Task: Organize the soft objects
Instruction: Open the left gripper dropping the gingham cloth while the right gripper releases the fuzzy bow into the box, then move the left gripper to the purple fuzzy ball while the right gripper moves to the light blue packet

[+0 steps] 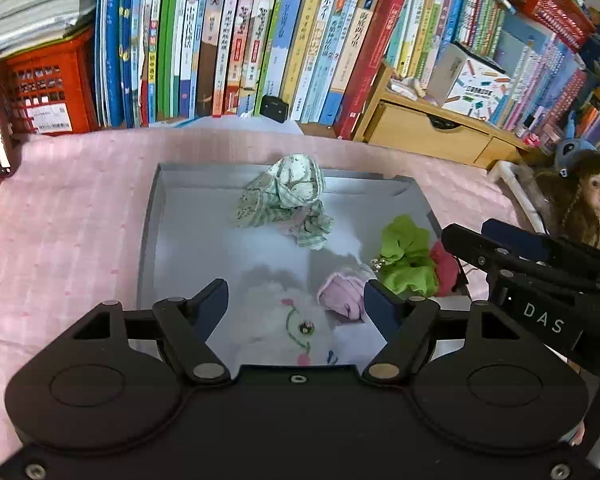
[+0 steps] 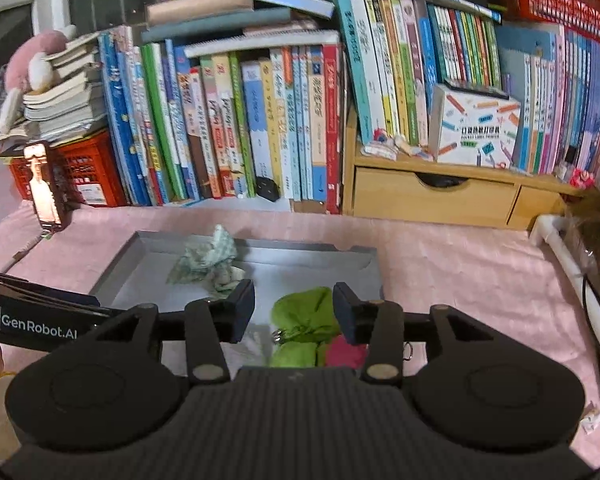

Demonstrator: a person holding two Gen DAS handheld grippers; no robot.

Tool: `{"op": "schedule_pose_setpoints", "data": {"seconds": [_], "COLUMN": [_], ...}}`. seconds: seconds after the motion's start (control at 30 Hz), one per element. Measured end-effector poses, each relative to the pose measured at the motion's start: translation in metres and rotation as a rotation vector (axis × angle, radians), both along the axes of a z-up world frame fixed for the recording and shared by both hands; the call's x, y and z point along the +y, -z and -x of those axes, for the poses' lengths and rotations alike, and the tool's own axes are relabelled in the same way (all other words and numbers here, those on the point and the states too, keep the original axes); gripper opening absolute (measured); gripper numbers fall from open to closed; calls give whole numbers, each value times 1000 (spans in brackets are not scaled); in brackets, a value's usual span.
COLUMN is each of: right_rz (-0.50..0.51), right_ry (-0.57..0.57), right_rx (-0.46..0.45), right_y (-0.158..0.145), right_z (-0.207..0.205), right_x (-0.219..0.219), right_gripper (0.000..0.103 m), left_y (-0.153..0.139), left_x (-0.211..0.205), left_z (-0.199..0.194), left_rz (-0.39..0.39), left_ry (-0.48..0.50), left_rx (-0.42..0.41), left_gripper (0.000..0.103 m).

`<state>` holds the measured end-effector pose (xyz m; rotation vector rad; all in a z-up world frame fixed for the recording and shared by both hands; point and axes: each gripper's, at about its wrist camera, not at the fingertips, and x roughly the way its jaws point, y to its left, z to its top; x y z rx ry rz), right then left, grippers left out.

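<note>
Jaws of both grippers gape over green-checked cloth [image 1: 284,200], crumpled, no clear axis.

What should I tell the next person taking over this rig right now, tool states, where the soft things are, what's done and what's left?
Left tool: open, empty, above the white embroidered cloth and pink cloth.
Right tool: open, empty, above the green cloth and red cloth.
Grey tray on the pink tablecloth holds all of these plus the green striped cloth at its far end.
Done: soft items sit in the tray.
Left: no soft item shows outside it; tidy if wanted.
</note>
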<state>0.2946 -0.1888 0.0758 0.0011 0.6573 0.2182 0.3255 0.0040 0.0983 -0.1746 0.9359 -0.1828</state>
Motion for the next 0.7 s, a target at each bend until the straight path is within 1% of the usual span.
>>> {"op": "schedule_pose_setpoints", "data": {"seconds": [0.03,0.3,0.47,0.7], "right_rz": [1,-1,-22,-41], "right_ry": [-4,-44,-79,-116], "right_rx": [-7,-58,-84,-148], "right_y": [-2,-17,-24,-32], "right_z": [3,35,60,95], "right_x": [1,10,14,17], "right_gripper": [63,68,73,80], "left_y": [-2,-19,-27,-32], "left_x": [1,11,17,31], "left_z": [4,41,73,119], "left_rz": [-1,8,2,15], "left_ry": [1,31,59,89], "left_rx": [-6,-61,-103,-155], "left_gripper": [77,78,80,82]}}
